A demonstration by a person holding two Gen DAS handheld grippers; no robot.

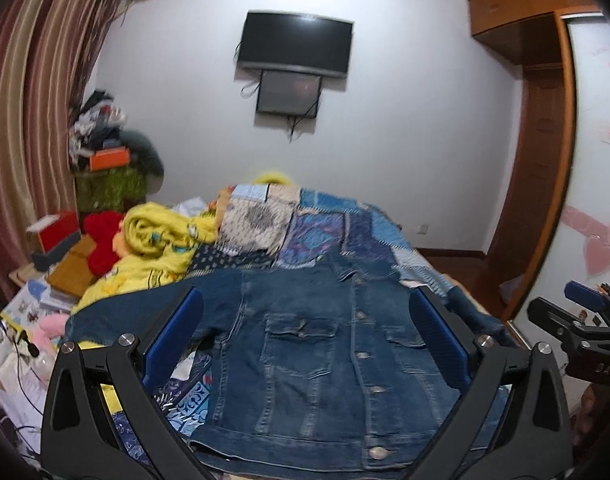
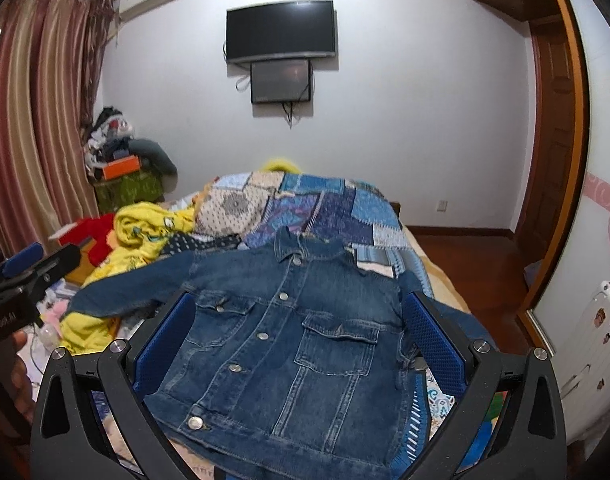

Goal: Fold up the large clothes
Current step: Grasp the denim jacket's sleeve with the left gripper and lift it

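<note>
A blue denim jacket (image 1: 313,352) (image 2: 289,332) lies front up and buttoned on a bed covered by a patchwork quilt (image 1: 321,228) (image 2: 337,208). Its collar points away from me. One sleeve (image 2: 121,288) stretches out to the left; the other sleeve (image 1: 465,308) hangs near the bed's right edge. My left gripper (image 1: 307,294) hovers open above the jacket's hem side, its blue pads wide apart with nothing between them. My right gripper (image 2: 299,298) is likewise open over the jacket. Each gripper also shows in the other's view: the right gripper (image 1: 577,320) and the left gripper (image 2: 33,272).
A crumpled yellow blanket (image 1: 161,240) (image 2: 145,228) and a red plush (image 1: 103,240) lie left of the jacket. Boxes and clutter (image 1: 45,280) fill the left bedside by the curtain (image 1: 29,120). A wooden floor (image 2: 465,256) and a wardrobe (image 1: 545,160) are on the right.
</note>
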